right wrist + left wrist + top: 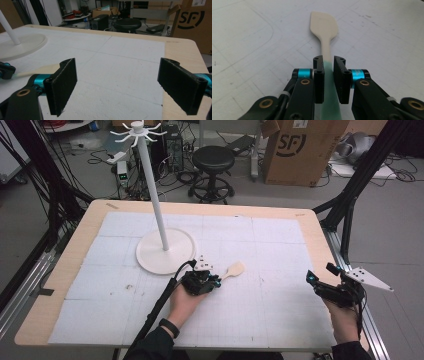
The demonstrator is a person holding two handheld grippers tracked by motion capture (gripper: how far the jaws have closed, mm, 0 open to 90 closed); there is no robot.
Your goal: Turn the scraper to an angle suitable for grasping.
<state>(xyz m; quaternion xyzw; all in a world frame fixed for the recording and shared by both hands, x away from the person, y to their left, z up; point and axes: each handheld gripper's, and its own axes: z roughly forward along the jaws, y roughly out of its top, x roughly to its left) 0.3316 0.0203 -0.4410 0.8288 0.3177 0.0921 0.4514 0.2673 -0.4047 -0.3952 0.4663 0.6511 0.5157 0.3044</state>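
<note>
A pale spatula (324, 30) lies on the white mat (260, 250) near the middle of the worktop (320, 235), its broad blade pointing far and to the right, just to the right of the round base of a white stand (165, 251). Its handle (tinted green where it runs back toward the camera in the left gripper view) sits between the jaws of the left gripper (201, 281), which are drawn in close on either side of it, pinching it, with the blade and neck sticking out beyond the black pads. The left hand (185, 302) holds that gripper from the near side, a cable trailing down toward the near edge. The stand's thin pole rises to a ring of small hooks at the far left. Well apart, near the right edge of the worktop, the right gripper (125, 85) is held with its jaws spread wide and nothing between them. Beyond the far edge stand a black stool (213, 160) and a cardboard box (300, 150) on the floor.
</note>
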